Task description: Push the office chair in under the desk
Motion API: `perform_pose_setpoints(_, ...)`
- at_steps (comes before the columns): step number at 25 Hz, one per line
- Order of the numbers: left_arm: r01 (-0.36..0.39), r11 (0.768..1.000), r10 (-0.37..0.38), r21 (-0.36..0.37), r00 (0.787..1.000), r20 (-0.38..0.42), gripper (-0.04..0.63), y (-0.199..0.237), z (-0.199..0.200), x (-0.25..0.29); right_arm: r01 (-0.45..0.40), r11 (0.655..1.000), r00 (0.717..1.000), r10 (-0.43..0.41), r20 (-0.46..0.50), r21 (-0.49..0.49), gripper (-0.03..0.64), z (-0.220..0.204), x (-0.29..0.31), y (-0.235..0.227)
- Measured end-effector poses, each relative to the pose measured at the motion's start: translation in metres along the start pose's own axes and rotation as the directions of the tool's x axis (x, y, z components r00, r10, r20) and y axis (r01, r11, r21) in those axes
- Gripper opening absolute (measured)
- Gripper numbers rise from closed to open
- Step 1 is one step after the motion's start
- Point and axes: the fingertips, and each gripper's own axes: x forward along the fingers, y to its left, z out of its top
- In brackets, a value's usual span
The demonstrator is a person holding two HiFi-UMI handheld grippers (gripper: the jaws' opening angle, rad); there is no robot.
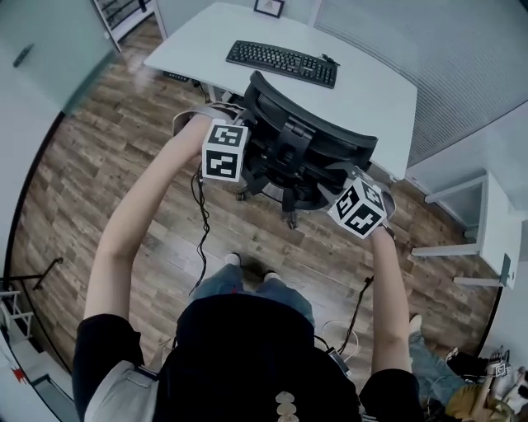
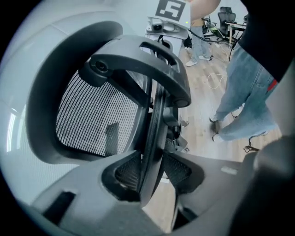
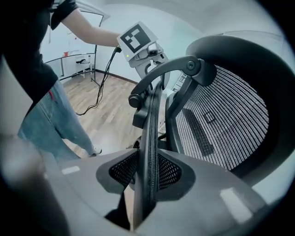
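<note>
Your black shirt (image 1: 247,354) fills the near edge of the head view, and your bare arms (image 1: 136,231) stretch forward over a wooden floor (image 1: 99,181). Ahead of you stands the black office chair (image 1: 305,144). Its mesh backrest (image 1: 285,124) is turned toward you, with its top close against the near edge of the white worktop (image 1: 371,99). Its wheeled base (image 1: 289,216) shows on the floor just nearer than the backrest.

Your left gripper (image 2: 151,171) is pinching the backrest's left rim. The thin dark rim runs upright between the two pads, which press on it from either side. Your right gripper (image 3: 147,171) is clamped the same way on the backrest's right rim.

On the far part of the worktop lies a black keyboard (image 1: 282,63), and a small framed picture (image 1: 269,7) stands at its far edge.
</note>
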Motion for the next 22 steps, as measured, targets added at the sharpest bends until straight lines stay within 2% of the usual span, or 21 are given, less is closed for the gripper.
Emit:
perform_pose_setpoints(3,-0.015,0.999,0.013,0.041,0.999,0.041,0.15,0.001,0.001,-0.002,0.02,1.0,1.0,-0.02,-0.001,0.002,0.132,0.001,-0.001,-0.003)
perform_pose_setpoints(6,-0.058,0.996,0.053,0.063,0.996,0.078,0.156,0.001,0.001,-0.003,0.089,0.996,0.996,-0.089,-0.021,0.001,0.144,0.001,0.0,-0.005)
perform_pose_setpoints(9,-0.154,0.986,0.145,0.067,0.982,0.117,0.165,0.003,0.001,-0.007,0.175,0.984,0.983,-0.176,-0.055,-0.015,0.15,0.002,0.001,-0.005)
perform_pose_setpoints(11,-0.234,0.971,0.225,0.05,0.963,0.147,0.16,0.003,-0.002,-0.012,0.237,0.971,0.97,-0.237,-0.05,-0.007,0.185,0.006,-0.003,-0.007)
perform_pose_setpoints(13,-0.331,0.943,0.323,0.017,0.929,0.181,0.143,0.004,-0.005,-0.024,0.301,0.953,0.954,-0.3,-0.025,0.03,0.218,0.013,-0.013,-0.01)
perform_pose_setpoints(14,-0.389,0.921,0.383,-0.014,0.901,0.204,0.114,0.007,-0.006,-0.033,0.328,0.943,0.945,-0.328,-0.012,0.055,0.206,0.017,-0.019,-0.011)
perform_pose_setpoints(16,-0.482,0.87,0.493,-0.108,0.834,0.249,0.01,0.016,-0.01,-0.054,0.367,0.924,0.929,-0.371,0.016,0.111,0.16,0.024,-0.032,-0.012)
perform_pose_setpoints(17,-0.5,0.851,0.525,-0.16,0.81,0.262,0.009,0.02,-0.013,-0.062,0.38,0.914,0.921,-0.388,0.03,0.143,0.153,0.027,-0.037,-0.013)
perform_pose_setpoints(18,-0.501,0.84,0.542,-0.208,0.796,0.27,0.009,0.021,-0.016,-0.068,0.39,0.903,0.914,-0.403,0.047,0.18,0.145,0.029,-0.042,-0.012)
perform_pose_setpoints(20,-0.483,0.822,0.56,-0.302,0.78,0.278,0.009,0.022,-0.023,-0.077,0.401,0.872,0.891,-0.442,0.1,0.282,0.132,0.034,-0.05,-0.012)
perform_pose_setpoints(22,-0.469,0.786,0.595,-0.403,0.751,0.285,0.009,0.026,-0.028,-0.087,0.405,0.817,0.846,-0.505,0.171,0.41,0.099,0.039,-0.063,-0.016)
